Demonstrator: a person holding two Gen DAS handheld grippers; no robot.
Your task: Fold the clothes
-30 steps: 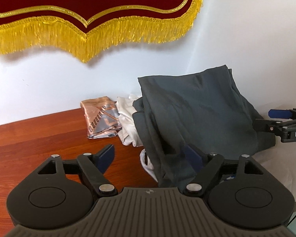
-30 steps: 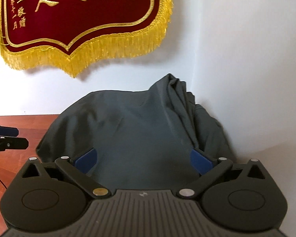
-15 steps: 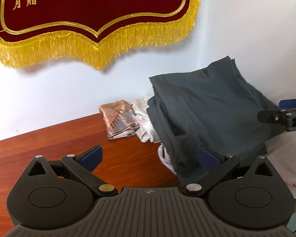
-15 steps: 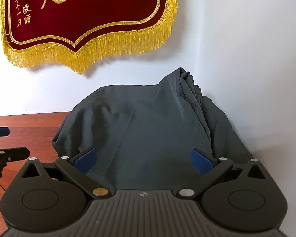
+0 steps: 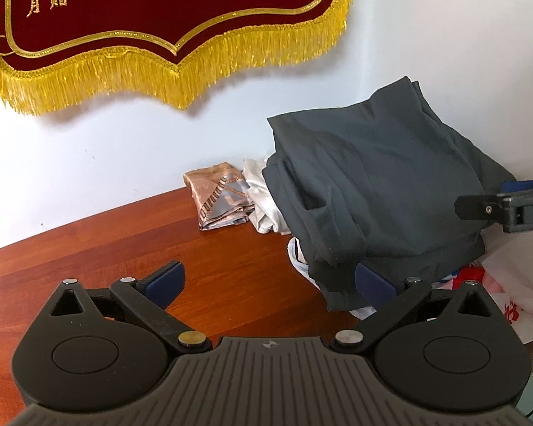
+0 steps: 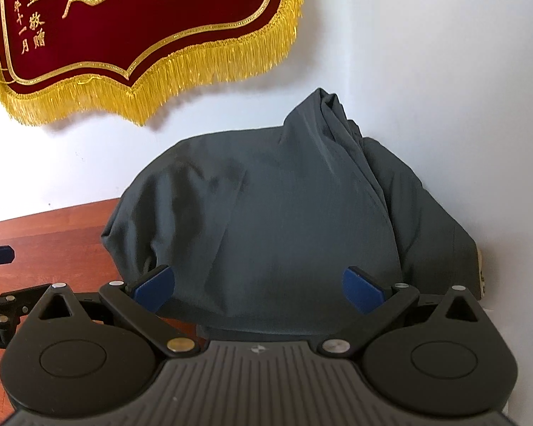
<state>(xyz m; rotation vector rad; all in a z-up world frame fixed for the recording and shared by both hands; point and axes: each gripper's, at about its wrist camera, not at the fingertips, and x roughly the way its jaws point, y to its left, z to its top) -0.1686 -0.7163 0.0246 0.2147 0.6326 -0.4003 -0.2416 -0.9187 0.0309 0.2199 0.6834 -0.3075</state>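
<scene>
Step in hand: as I judge it, I am reaching for the grey garment (image 6: 266,220) to take it off the pile and spread it for folding.
Garment: it sits heaped at the back of the table (image 5: 99,248) against the wall, draped over other things, with one peak leaning on the wall.
Left gripper (image 5: 268,280): released, jaws spread wide, nothing between them; its right finger is near the garment's lower front edge, whether touching I cannot tell.
Right gripper (image 6: 259,285): released too, jaws wide, hovering in front of the cloth with nothing pinched.
Neighbours: a patterned scarf (image 5: 220,200) and a white cloth (image 5: 263,198) lie just beside the heap; a plastic bag (image 5: 515,284) shows under its right side.
How to do it well: I should pinch a single layer at a clear edge on each side, not a bunched fold.
Risk: deep bites may drag the white cloth or the bag along, so I should lift slowly.
</scene>
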